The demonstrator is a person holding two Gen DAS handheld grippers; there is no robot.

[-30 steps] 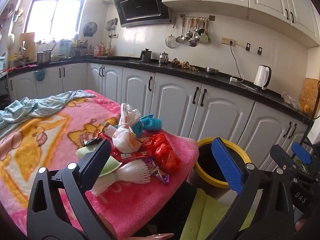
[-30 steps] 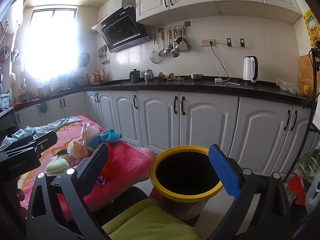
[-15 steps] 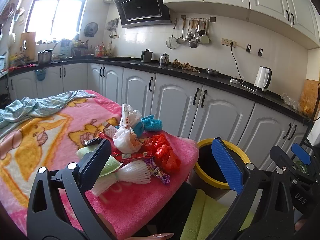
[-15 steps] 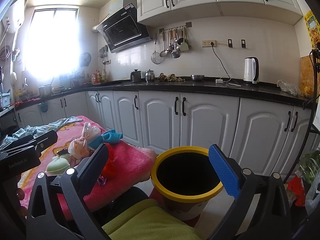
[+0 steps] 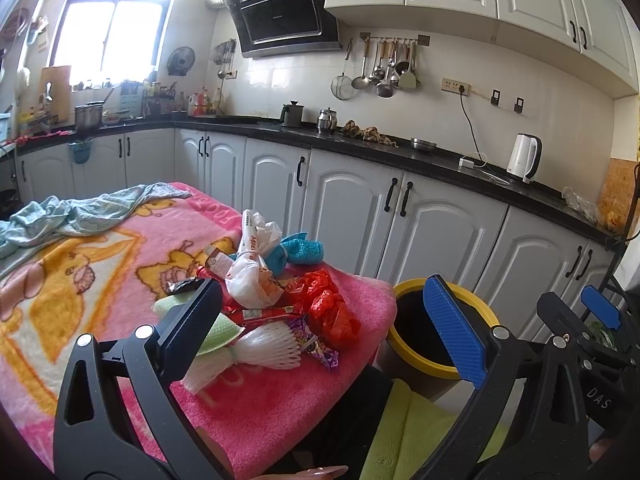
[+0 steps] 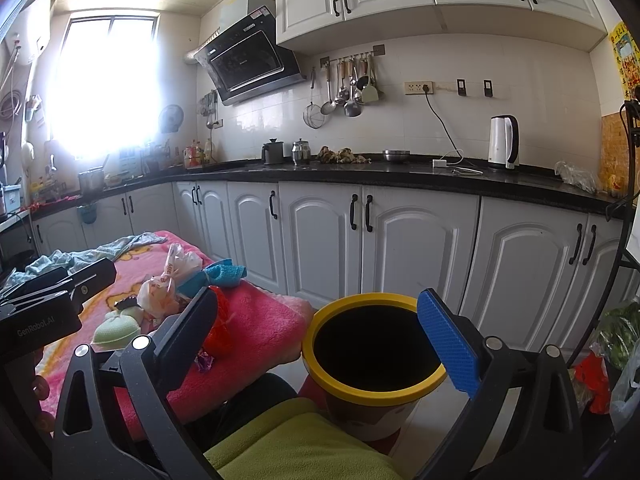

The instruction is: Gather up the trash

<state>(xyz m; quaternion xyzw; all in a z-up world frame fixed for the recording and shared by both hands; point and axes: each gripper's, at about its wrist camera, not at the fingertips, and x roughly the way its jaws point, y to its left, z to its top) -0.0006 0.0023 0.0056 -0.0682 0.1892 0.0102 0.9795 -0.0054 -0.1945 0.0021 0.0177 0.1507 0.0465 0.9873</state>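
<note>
Trash pile (image 5: 280, 304) ahead of L hand-held gripper (image 5: 320, 320), apart | R hand-held gripper (image 6: 320, 340) apart over bin (image 6: 372, 388)

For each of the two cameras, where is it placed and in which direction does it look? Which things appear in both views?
Left wrist view: sits on the left tool, both fingers wide apart, looking forward over the trash pile on the pink blanket; the right tool shows at the right edge.
Right wrist view: sits on the right tool, open, facing the yellow-rimmed bin; the left tool and green-clad legs show.
Shared: the trash pile, blanket, bin, white cabinets and kettle.
</note>
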